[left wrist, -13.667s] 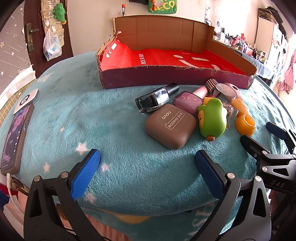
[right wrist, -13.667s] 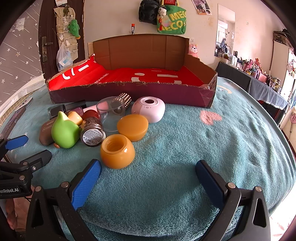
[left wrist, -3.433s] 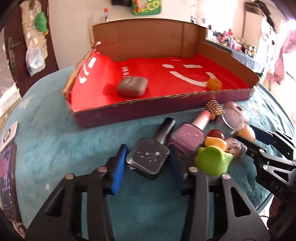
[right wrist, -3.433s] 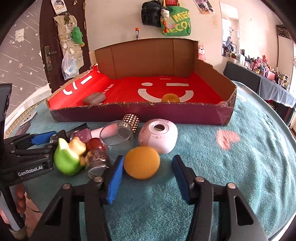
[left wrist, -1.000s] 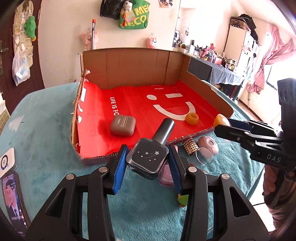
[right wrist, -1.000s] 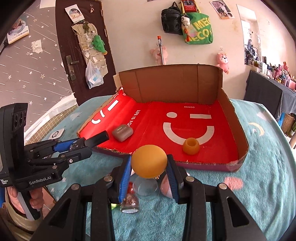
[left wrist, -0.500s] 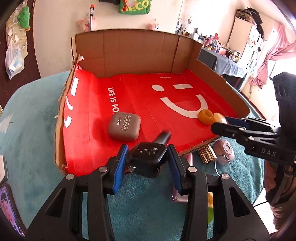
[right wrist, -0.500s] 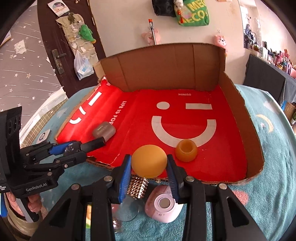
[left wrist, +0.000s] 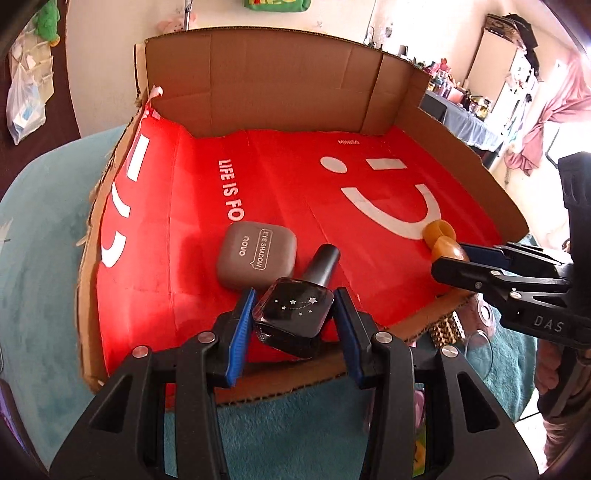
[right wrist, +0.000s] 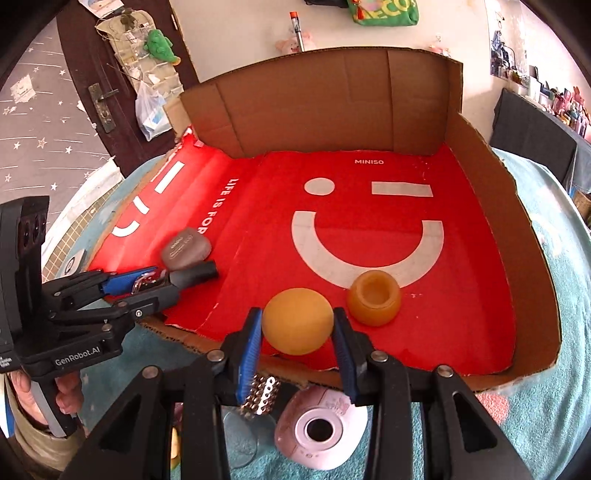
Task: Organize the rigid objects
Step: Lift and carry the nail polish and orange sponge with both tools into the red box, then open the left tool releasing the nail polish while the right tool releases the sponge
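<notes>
Inside cardboard box [right wrist: 458, 133]: eyeshadow case [left wrist: 256, 260], amber jar [right wrist: 375, 302].
Over box front edge: left gripper [left wrist: 293, 325] clamping black bottle [left wrist: 295, 314]; right gripper [right wrist: 297, 332] clamping orange lid [right wrist: 297, 321].
Outside box front: pink round case [right wrist: 321, 432], studded item [right wrist: 258, 395], not yet packed.

Home bedroom: teal star blanket [right wrist: 546, 424] underfoot, plush toys [right wrist: 159, 45] and tote bag [right wrist: 384, 11] on wall, wooden door [right wrist: 74, 92].
</notes>
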